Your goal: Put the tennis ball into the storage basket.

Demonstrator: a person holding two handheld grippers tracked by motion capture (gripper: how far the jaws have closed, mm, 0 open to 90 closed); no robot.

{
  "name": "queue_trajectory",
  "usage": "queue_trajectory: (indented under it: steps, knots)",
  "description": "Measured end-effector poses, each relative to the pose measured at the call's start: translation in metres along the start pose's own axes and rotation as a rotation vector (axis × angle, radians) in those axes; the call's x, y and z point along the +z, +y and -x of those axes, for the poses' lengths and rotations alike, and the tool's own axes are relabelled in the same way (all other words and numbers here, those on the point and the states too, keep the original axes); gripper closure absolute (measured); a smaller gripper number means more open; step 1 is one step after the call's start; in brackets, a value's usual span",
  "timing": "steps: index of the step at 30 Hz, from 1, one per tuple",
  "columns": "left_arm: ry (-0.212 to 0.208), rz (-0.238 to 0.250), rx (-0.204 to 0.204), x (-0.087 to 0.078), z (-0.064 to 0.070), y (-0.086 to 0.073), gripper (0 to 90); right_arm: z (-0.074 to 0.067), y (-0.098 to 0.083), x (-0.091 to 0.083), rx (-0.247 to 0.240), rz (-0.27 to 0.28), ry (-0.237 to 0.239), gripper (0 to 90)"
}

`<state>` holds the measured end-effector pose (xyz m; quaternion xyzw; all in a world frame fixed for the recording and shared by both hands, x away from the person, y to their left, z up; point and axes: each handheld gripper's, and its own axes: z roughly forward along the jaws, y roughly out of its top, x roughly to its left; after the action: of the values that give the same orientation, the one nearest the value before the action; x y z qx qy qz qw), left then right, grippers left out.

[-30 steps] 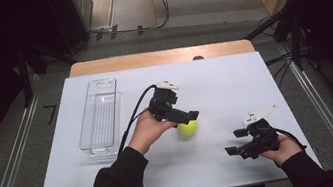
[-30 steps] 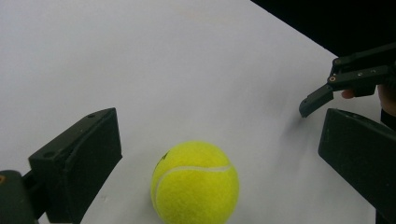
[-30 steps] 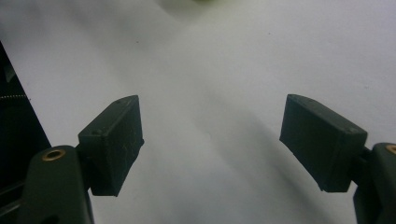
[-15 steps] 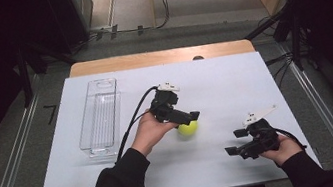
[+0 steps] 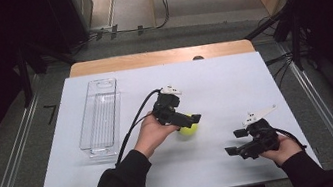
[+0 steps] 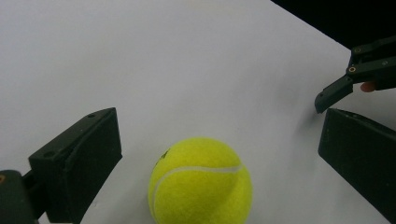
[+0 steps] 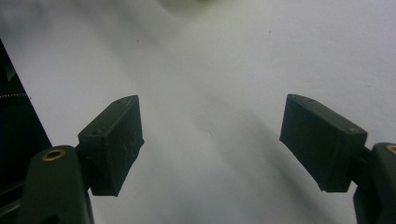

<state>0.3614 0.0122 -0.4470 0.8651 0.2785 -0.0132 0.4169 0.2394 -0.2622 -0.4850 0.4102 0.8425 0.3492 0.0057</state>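
tennis ball [image 5: 189,128] sits on the white table [image 5: 233,83] roughly mid-surface, a bit toward the person's edge; taking the ball as the reference for everything else. left gripper [image 5: 186,119] is right at the ball, coming in from the ball's left and leaning over it, held in the person's left hand [image 5: 153,133], black cable looping back from it toward the sleeve. in the left gripper view its jaws are spread wide with the ball [image 6: 201,182] lying between them, clear gap on both sides, neither jaw touching the felt; ball rests on the table. right gripper [image 5: 235,142] is off to the ball's right and nearer the person, well apart from it, held in the right hand [image 5: 279,149] just above the table, pointing back roughly toward the ball's side. in the right gripper view [image 7: 210,140] its jaws are also spread wide, nothing between them, just bare white table under them. tip of the right gripper shows at the far right edge of the left gripper view [image 6: 343,86], beyond the ball. clear plastic tray [image 5: 99,114] lies to the ball's left, well apart, long axis running away from the person, looks empty
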Motion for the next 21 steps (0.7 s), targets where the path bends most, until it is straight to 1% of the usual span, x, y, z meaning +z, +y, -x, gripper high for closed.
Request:
queue_trajectory:
  steps: [9, 12, 13, 18, 21]
  knots:
    - [0.006, -0.017, 0.005, 0.007, -0.002, -0.007, 0.0, 0.000, 0.000, 0.000, -0.003, -0.003, 0.003, 19.2]
    - [0.005, -0.018, -0.003, 0.009, -0.002, -0.009, 0.0, 0.000, 0.000, 0.000, -0.004, -0.002, 0.002, 19.2]
    - [0.008, -0.027, 0.001, 0.010, -0.002, -0.009, 0.0, 0.000, 0.000, 0.000, -0.004, -0.002, 0.002, 19.2]
    - [0.004, -0.039, 0.011, 0.014, -0.001, -0.012, 0.0, 0.000, 0.000, 0.000, -0.003, -0.004, 0.003, 19.2]
    - [0.004, -0.043, 0.009, 0.017, 0.000, -0.013, 0.0, 0.000, 0.000, 0.000, -0.005, -0.003, 0.003, 19.3]
